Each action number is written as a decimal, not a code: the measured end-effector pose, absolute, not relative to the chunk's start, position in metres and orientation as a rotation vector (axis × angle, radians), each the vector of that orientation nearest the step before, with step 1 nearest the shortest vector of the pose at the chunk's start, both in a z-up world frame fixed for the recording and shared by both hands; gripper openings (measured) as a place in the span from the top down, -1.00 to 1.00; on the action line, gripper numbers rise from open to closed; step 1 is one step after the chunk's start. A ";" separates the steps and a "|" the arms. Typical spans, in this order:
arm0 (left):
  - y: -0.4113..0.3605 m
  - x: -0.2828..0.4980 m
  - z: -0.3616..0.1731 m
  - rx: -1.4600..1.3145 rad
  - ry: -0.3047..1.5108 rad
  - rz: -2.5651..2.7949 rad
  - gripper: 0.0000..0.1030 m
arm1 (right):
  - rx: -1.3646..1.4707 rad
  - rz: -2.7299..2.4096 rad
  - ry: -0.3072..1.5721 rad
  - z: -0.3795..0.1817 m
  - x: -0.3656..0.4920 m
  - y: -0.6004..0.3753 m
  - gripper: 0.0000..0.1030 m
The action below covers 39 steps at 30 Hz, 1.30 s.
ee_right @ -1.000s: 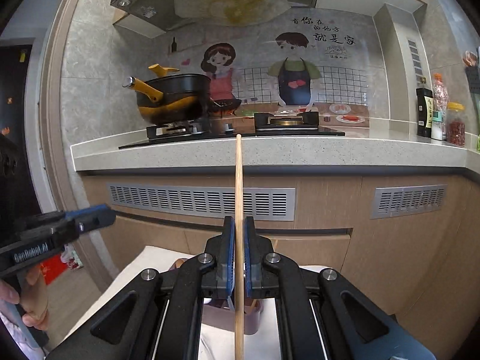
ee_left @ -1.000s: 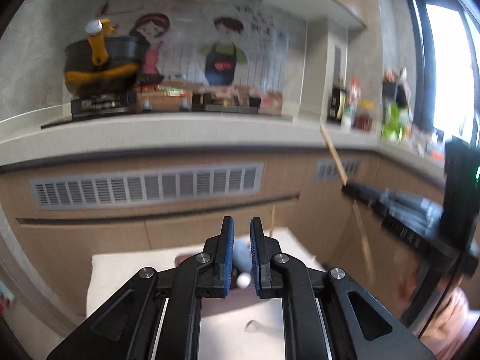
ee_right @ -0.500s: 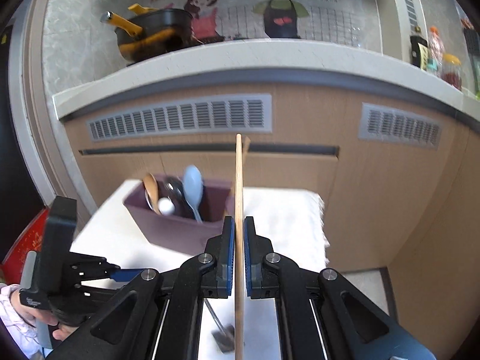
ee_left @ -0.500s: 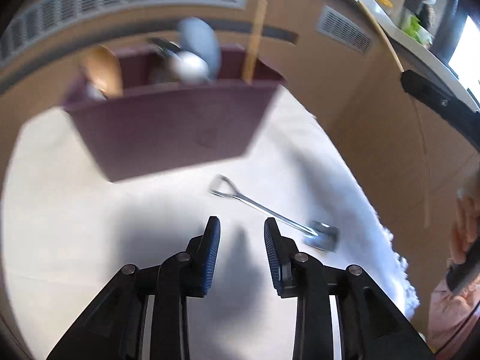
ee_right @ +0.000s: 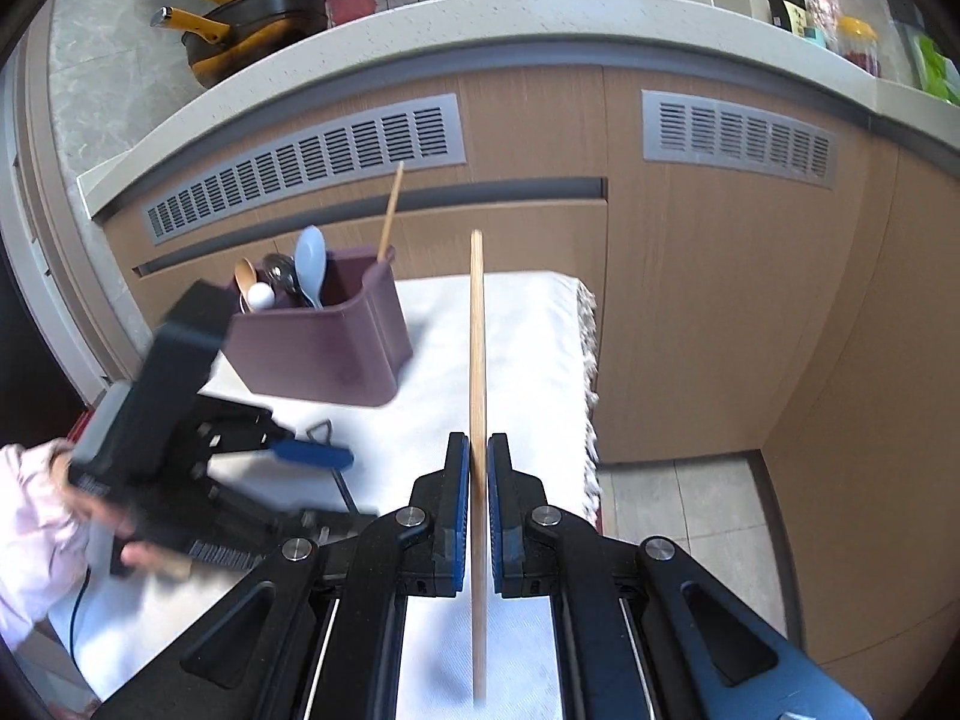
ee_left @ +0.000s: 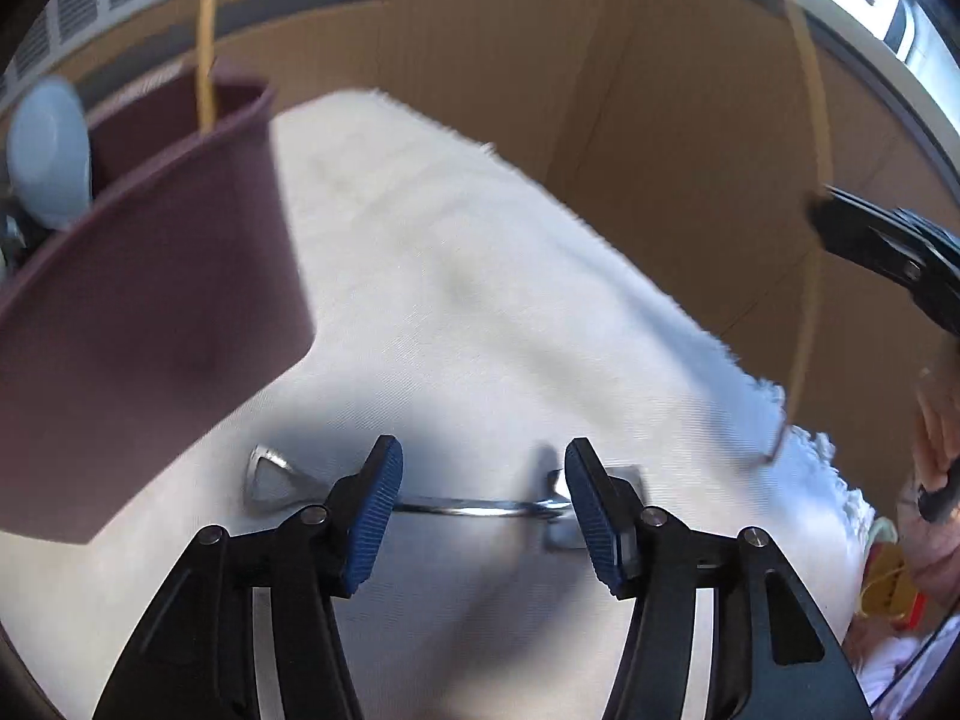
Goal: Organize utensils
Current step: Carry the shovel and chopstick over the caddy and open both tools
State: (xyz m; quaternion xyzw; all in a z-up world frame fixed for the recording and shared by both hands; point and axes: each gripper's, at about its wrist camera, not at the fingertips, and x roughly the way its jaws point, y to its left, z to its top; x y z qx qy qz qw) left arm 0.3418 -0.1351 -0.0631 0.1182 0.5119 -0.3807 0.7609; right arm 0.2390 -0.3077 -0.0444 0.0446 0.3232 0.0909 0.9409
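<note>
My left gripper (ee_left: pixel 478 495) is open, low over the white cloth (ee_left: pixel 456 276), its fingers on either side of a small metal shovel-shaped spoon (ee_left: pixel 456 504) lying flat; the spoon (ee_right: pixel 336 468) also shows in the right wrist view. My right gripper (ee_right: pixel 474 504) is shut on a wooden chopstick (ee_right: pixel 477 360) held upright above the cloth's right part. The purple utensil holder (ee_right: pixel 324 348) stands at the back left of the cloth with a blue spoon (ee_right: pixel 311 264), a wooden spoon, metal utensils and one chopstick (ee_right: pixel 390 210) in it.
The cloth (ee_right: pixel 528 348) covers a small table whose right edge drops to the tiled floor (ee_right: pixel 678 516). Wooden cabinets (ee_right: pixel 690 276) with vents stand close behind. A counter with a pan (ee_right: pixel 258 30) and bottles is above.
My left gripper has tipped down from facing the counter, opened wide and dropped around the metal spoon. My right gripper has tilted downward, still holding the chopstick.
</note>
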 end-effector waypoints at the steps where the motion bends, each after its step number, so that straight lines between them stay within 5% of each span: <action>1: -0.128 0.344 -0.063 0.218 1.111 -0.849 -0.11 | 0.089 0.182 0.666 -0.047 0.237 -0.310 0.90; 12: -0.118 0.259 -0.056 0.457 1.177 -0.935 -0.12 | 0.115 0.234 0.689 -0.052 0.235 -0.311 0.90; 22: -0.178 0.306 -0.052 0.398 1.146 -0.791 -0.10 | 0.162 0.277 0.688 -0.052 0.227 -0.310 0.90; 24: -0.189 0.309 -0.058 0.440 1.139 -0.764 -0.02 | 0.167 0.274 0.682 -0.050 0.222 -0.311 0.90; 26: -0.192 0.304 -0.061 0.447 1.110 -0.736 0.33 | 0.167 0.278 0.676 -0.048 0.219 -0.312 0.90; 39: -0.097 0.271 -0.008 0.135 0.918 -0.637 0.35 | 0.152 0.336 0.653 -0.036 0.217 -0.283 0.90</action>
